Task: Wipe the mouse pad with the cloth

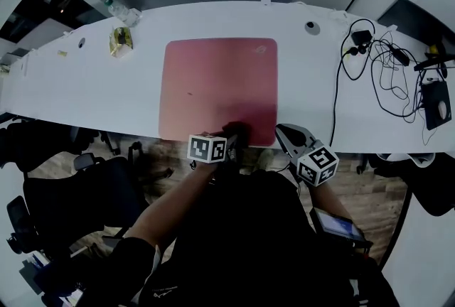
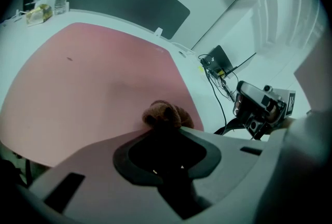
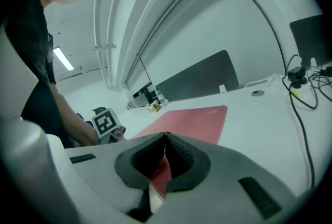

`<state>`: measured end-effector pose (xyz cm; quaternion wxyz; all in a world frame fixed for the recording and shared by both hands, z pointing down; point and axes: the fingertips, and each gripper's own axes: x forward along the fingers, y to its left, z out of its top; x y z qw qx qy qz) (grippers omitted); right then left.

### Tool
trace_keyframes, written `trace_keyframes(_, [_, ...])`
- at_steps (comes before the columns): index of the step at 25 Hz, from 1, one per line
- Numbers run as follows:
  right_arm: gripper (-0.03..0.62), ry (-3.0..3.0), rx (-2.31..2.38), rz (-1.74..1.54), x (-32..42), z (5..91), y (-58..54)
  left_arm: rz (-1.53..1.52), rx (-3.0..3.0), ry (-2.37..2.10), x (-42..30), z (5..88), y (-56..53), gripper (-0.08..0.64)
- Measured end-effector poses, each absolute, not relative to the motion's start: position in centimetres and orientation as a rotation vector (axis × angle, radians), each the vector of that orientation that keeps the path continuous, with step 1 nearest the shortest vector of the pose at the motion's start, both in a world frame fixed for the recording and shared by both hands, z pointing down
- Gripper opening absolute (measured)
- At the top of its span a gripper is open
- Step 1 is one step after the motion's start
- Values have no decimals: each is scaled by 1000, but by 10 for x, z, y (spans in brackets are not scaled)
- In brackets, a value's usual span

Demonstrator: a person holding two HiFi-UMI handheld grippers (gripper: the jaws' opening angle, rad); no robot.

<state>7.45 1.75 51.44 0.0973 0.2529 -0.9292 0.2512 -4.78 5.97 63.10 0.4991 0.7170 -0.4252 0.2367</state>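
The long white tabletop [image 1: 92,85] carries a pink mouse pad [image 1: 213,82] at its near edge. The left hand-held gripper [image 2: 165,132] sits low over the pad's near edge, towards the right corner. It is clenched on a small brown cloth [image 2: 165,115] — the wad bulges out past the jaw tips and rests on the pad. The right hand-held gripper [image 3: 166,137] hangs just beside that corner, off the tabletop's edge — jaws pressed together on nothing.

Cloth [image 2: 165,114] on mouse pad [image 1: 213,78], near edge; packet [image 1: 121,41] to left.
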Motion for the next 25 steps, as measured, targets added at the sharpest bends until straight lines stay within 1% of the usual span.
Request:
trace_keyframes(19, [26, -2753, 651, 687, 28, 507, 22, 563, 1711, -1169, -143, 633, 75, 89])
trace_keyframes(25, [26, -2747, 632, 677, 12, 506, 25, 612, 1722, -1200, -175, 635, 80, 91])
